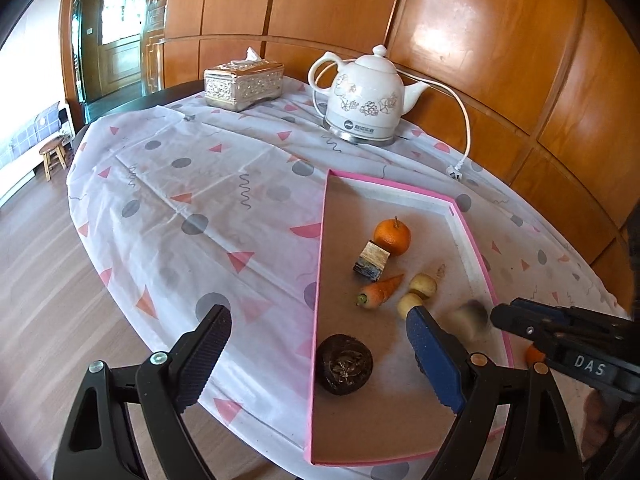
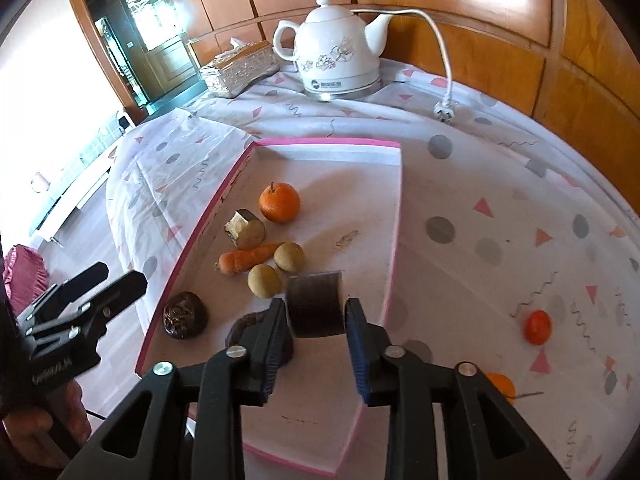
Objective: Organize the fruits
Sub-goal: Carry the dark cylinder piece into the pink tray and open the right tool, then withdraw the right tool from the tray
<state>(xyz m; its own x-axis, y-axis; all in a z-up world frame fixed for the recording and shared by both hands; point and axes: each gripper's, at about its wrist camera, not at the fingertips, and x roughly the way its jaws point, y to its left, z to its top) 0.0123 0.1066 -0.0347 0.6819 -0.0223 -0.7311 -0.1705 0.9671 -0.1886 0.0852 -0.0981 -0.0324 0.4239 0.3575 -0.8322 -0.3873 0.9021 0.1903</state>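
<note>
Table: round, under a white cloth printed with pink triangles and grey dots; wood-panelled wall behind.

Tray: shallow, pink-rimmed, brown floor, lying on the cloth near the table's front edge. It holds most of the produce.

Kettle: white, floral, on its base at the back of the table; its cord runs to a loose plug on the cloth. Tissue box: silver, left of the kettle.

Left gripper: jaws spread wide, nothing between them, hanging over the tray's left rim. A hand grips its handle.

Right gripper: jaws slightly parted, over the tray's front part. A dark stubby piece, blurred, sits between the fingers. The pads appear just clear of it, not pinching.

In the tray, back to front:
- orange, stem up
- cut chunk with a pale face, touching or just beside the orange
- carrot, lying flat, tip toward the right
- two pale round fruits and, just beside the carrot
- dark round fruit, near the left rim
- another dark item, partly hidden behind the right gripper's left finger; kind not clear

Outside the tray, on the cloth to its right: a small orange, and a second one partly hidden by the right gripper.
</note>
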